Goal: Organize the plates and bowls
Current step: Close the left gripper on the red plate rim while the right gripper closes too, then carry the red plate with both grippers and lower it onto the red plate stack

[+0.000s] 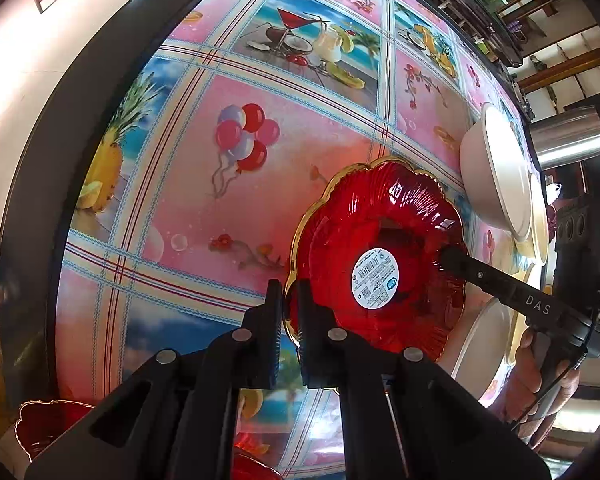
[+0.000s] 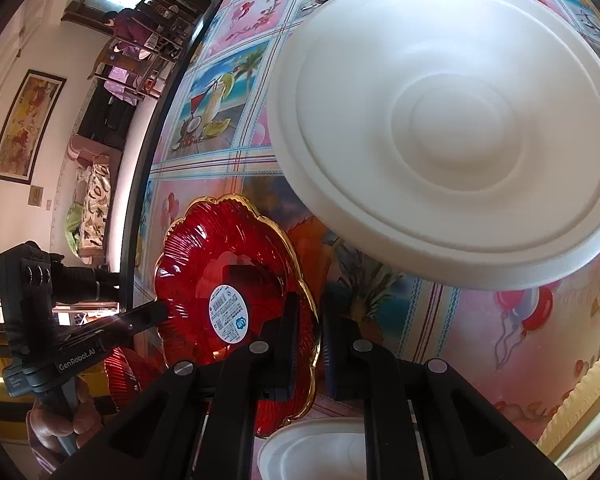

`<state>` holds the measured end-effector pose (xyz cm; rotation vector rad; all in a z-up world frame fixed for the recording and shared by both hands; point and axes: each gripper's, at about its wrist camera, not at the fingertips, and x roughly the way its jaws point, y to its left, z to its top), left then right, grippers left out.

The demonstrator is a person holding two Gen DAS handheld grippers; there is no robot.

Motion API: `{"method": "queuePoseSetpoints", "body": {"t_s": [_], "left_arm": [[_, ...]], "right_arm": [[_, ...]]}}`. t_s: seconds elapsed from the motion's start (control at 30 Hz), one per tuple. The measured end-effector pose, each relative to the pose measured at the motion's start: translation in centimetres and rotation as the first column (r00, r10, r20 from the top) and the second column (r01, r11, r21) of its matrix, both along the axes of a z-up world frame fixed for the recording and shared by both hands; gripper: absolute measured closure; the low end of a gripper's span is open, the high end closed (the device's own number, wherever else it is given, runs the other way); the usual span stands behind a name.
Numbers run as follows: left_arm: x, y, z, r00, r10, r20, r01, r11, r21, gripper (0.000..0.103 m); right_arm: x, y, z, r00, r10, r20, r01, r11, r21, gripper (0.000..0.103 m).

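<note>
A red glass plate (image 1: 380, 240) with a gold scalloped rim and a round white label is held above the table. My left gripper (image 1: 289, 312) is shut on its near rim. My right gripper (image 2: 315, 332) is shut on the opposite rim of the same plate (image 2: 220, 260). Each gripper shows in the other's view: the right one (image 1: 500, 280) reaches in from the right, the left one (image 2: 140, 316) from the left. A white bowl (image 2: 460, 120) stands close on the table.
The table has a colourful fruit-and-balloon cloth (image 1: 260, 200) and a dark rim. More red plates (image 1: 48, 420) lie at the lower left. White and cream dishes (image 1: 496, 172) stand at the right, by a steel flask (image 1: 572, 136). A cream fluted plate (image 2: 588, 392) and a white dish (image 2: 312, 448) lie nearby.
</note>
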<state>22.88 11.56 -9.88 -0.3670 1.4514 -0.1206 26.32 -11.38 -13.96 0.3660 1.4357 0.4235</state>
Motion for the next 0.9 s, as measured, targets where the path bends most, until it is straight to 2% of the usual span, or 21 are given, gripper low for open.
{"method": "queuePoseSetpoints", "body": {"t_s": [0.23, 0.5, 0.73, 0.9], "left_arm": [[-0.4, 1.2, 1.0, 0.999, 0.021, 0.024, -0.021, 1.0, -0.017, 0.098], [-2.4, 3.5, 4.5, 0.996, 0.031, 0.086, -0.029, 0.999, -0.022, 0.097], [-6.8, 6.2, 8.1, 0.99, 0.023, 0.136, -0.029, 0.999, 0.045, 0.097], [-10.8, 9.4, 8.6, 0.99, 0.046, 0.132, -0.058, 0.994, 0.091, 0.097]], "right_arm": [[-0.6, 0.9, 1.1, 0.999, -0.011, 0.043, 0.011, 1.0, 0.0, 0.093], [-2.9, 2.5, 5.3, 0.988, -0.022, 0.151, 0.017, 0.999, 0.033, 0.096], [-7.4, 5.8, 9.1, 0.971, 0.017, 0.24, -0.03, 0.998, 0.051, 0.097], [-11.0, 9.9, 9.5, 0.963, 0.092, 0.252, -0.106, 0.993, 0.045, 0.097]]}}
